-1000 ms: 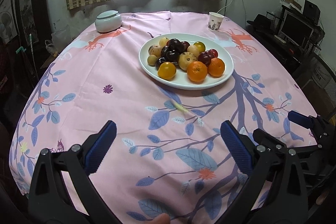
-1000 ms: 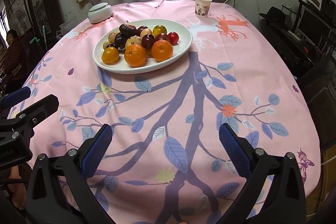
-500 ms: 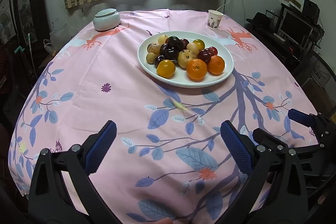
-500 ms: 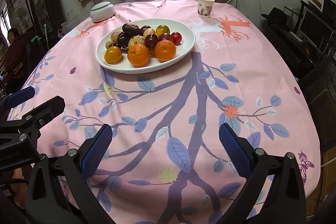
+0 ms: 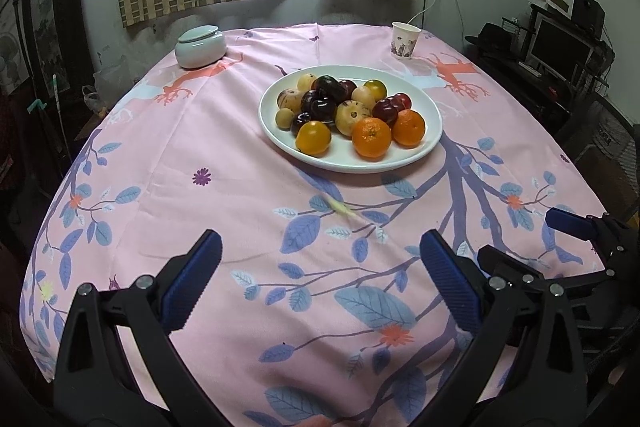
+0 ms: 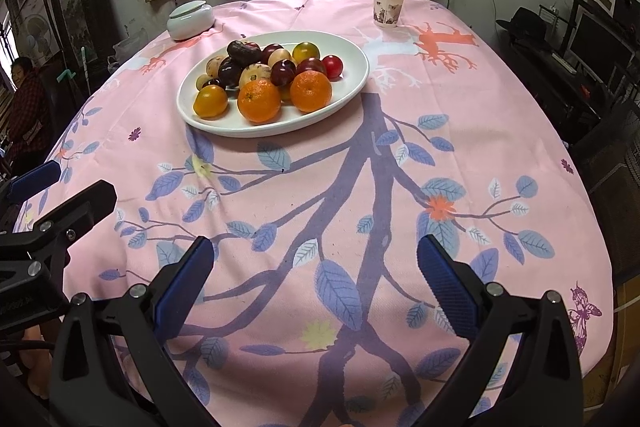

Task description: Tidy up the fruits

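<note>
A white oval plate (image 5: 434,131) (image 6: 356,83) holds a pile of fruit: two oranges (image 5: 371,138) (image 6: 259,101), a yellow-orange fruit (image 5: 313,138) (image 6: 210,101), dark plums (image 5: 323,107) (image 6: 283,72), pale round fruits and a small red one (image 6: 333,66). My left gripper (image 5: 320,267) is open and empty over the near part of the table, well short of the plate. My right gripper (image 6: 316,271) is open and empty, also near the front edge. Each gripper shows at the side of the other's view.
A pink tablecloth with blue leaves (image 5: 224,155) covers the round table. A pale lidded jar (image 5: 200,43) (image 6: 190,18) stands at the back left, a paper cup (image 5: 405,35) (image 6: 387,7) at the back right. A person (image 6: 24,99) sits at the far left.
Both grippers have moved slightly forward toward the plate, which now looks a little larger. Both stay open and empty.
</note>
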{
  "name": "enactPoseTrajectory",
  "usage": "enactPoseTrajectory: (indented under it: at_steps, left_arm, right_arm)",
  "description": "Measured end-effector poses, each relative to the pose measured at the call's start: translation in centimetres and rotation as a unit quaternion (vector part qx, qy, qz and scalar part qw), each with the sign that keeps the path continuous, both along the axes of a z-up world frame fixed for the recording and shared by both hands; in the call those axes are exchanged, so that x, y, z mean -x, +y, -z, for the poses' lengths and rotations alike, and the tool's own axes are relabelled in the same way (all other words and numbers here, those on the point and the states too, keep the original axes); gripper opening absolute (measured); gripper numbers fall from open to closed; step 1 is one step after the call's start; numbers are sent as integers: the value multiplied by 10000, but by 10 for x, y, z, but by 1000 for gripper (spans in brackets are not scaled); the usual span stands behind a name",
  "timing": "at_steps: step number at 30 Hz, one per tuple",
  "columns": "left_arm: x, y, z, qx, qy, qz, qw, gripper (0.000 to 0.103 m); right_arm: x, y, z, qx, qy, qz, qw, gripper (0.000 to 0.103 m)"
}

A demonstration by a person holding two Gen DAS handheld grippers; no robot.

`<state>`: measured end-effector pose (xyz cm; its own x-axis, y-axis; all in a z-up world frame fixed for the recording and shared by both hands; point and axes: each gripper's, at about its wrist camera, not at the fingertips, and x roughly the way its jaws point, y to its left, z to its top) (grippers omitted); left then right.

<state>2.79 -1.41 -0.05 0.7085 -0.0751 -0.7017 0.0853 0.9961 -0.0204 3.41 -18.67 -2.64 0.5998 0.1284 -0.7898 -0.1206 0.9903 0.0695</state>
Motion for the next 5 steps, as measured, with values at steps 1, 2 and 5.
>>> enactPoseTrajectory:
  at_steps: [1,2,5]
  left_arm:
    - [-1,0,1,9,7,-2,10000,101]
    - [-1,1,1,12,14,-1,10000,101]
    - [-2,1,2,37,45,0,10000,101]
  right_arm:
    - [0,0,0,-8,3,2,10000,102]
    - [0,0,0,-9,7,1,10000,102]
    - [0,0,0,-9,5,7,10000,102]
